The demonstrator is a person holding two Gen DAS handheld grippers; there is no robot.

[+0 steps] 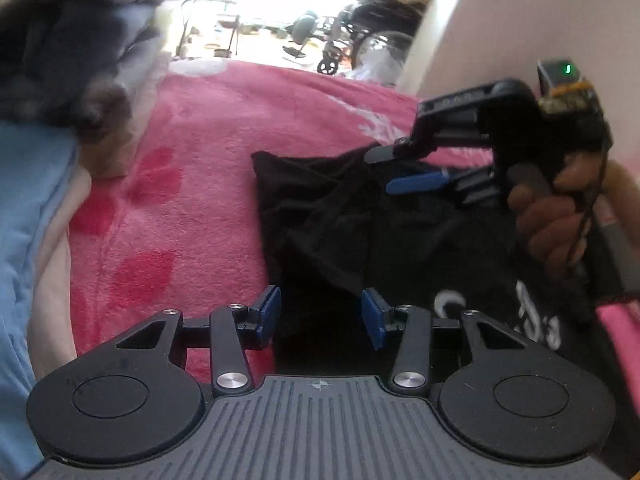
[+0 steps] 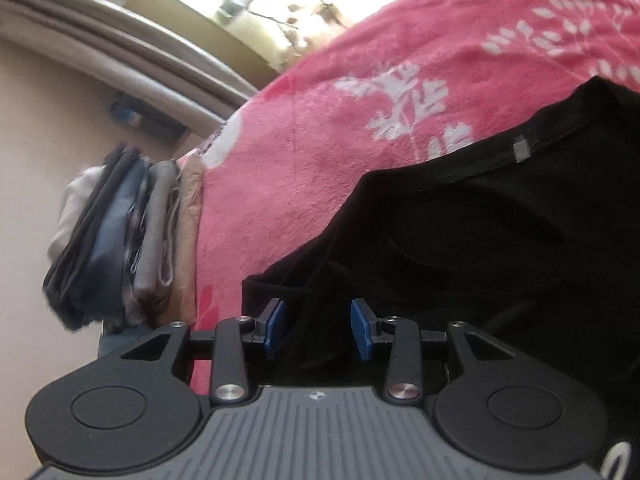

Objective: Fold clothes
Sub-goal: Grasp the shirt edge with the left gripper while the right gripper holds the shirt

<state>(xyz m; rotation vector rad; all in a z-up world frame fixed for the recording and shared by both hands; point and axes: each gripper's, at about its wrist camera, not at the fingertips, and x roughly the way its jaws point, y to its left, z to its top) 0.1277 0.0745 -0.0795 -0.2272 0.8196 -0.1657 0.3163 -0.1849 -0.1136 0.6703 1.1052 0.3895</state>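
**Black garment loose on the pink blanket, both claws spread**

Black garment (image 1: 340, 216), soft knit and rumpled into diagonal creases, lies on a pink fleece blanket (image 1: 224, 128) that covers the bed. Largest of all is that blanket: plush, with darker red blotches at the near left in the left wrist view and white leaf sprigs across it in the right wrist view (image 2: 400, 92). The garment (image 2: 500, 220) shows a stitched hem with a small grey tag (image 2: 521, 149) sewn to it; no writing can be read on the tag. White printed characters sit on the cloth near the right edge of the left wrist view (image 1: 536, 316), too blurred to read.

A stack of folded clothes (image 2: 120, 236) in dark grey, blue, pale grey and beige rests at the blanket's edge, well apart from the garment. In the left wrist view, blue and grey fabrics (image 1: 52, 92) are heaped at the left. Beyond the bed stands a wheelchair (image 1: 360, 36).

The left claw (image 1: 320, 316) is spread, its blue pads clear of the cloth that lies beneath the gap. The right claw (image 2: 318, 330), likewise spread, hovers over the garment's edge with nothing pinched; in the left wrist view it (image 1: 396, 172) is gripped by a hand (image 1: 556, 208), fingers parted above the cloth.
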